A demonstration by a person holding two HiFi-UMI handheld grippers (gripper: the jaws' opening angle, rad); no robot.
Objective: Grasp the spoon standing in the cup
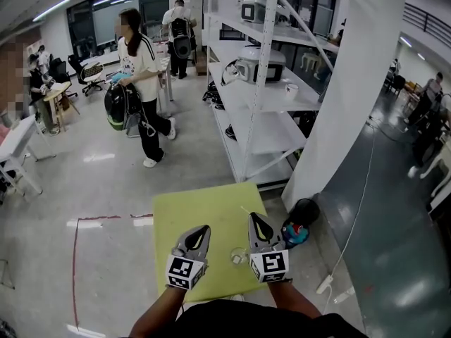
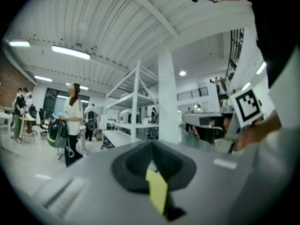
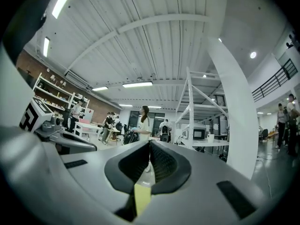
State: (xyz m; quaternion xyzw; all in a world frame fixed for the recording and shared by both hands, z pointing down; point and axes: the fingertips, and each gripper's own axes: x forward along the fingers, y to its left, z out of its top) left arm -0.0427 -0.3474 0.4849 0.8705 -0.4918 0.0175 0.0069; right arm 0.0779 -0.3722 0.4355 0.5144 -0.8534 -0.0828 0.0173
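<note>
A small clear glass cup (image 1: 238,257) stands on the yellow-green table (image 1: 204,217), near its front edge. A thin pale streak beyond it may be the spoon, but it is too faint to tell. My left gripper (image 1: 205,228) is just left of the cup and my right gripper (image 1: 252,217) just right of it. Both are raised above the table and point away from me. In the left gripper view the jaws (image 2: 151,144) meet at their tip with nothing between them. In the right gripper view the jaws (image 3: 150,143) are likewise closed and empty. Neither gripper view shows the cup.
A white column (image 1: 352,83) and white shelving (image 1: 268,83) rise behind the table. A black bag (image 1: 303,213) with a blue and red thing lies on the floor at the table's right. A person (image 1: 144,83) walks at the back left. Red tape marks the floor.
</note>
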